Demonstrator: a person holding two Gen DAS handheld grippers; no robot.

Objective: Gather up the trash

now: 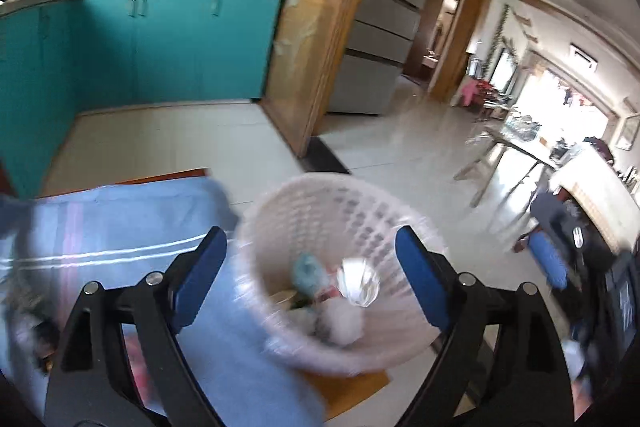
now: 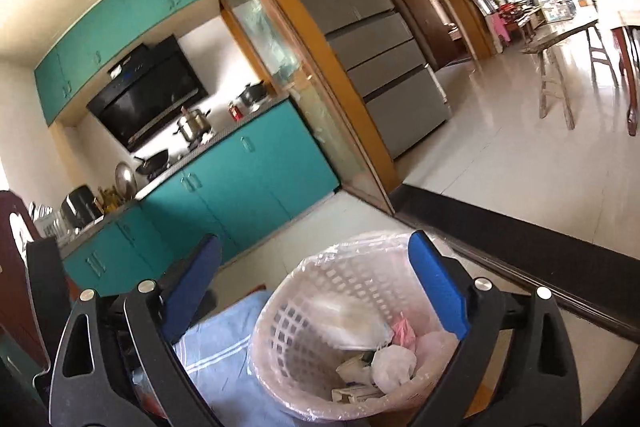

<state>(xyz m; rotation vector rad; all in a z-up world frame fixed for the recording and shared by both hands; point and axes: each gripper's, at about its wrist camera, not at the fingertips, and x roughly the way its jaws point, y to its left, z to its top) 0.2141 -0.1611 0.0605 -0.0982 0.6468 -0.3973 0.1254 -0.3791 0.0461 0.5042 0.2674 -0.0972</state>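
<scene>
A white lattice trash basket [image 1: 340, 211] lined with clear plastic stands beside the blue cloth. It holds crumpled trash [image 1: 356, 283]: a clear wrapper, a teal scrap and white wads. My left gripper [image 1: 310, 257] is open and empty above the basket's near side. In the right wrist view the same basket [image 2: 320, 307] shows white wads and a pink scrap [image 2: 402, 333] inside. My right gripper [image 2: 316, 259] is open and empty above it. The right gripper also shows at the right edge of the left wrist view [image 1: 548, 259].
A light blue striped cloth [image 1: 120, 227] covers a wooden table left of the basket, with dark scraps [image 1: 44, 331] at its left edge. Teal kitchen cabinets [image 1: 160, 39], a wooden glass door frame [image 1: 316, 27], a grey fridge [image 2: 372, 39] and a tiled floor lie beyond.
</scene>
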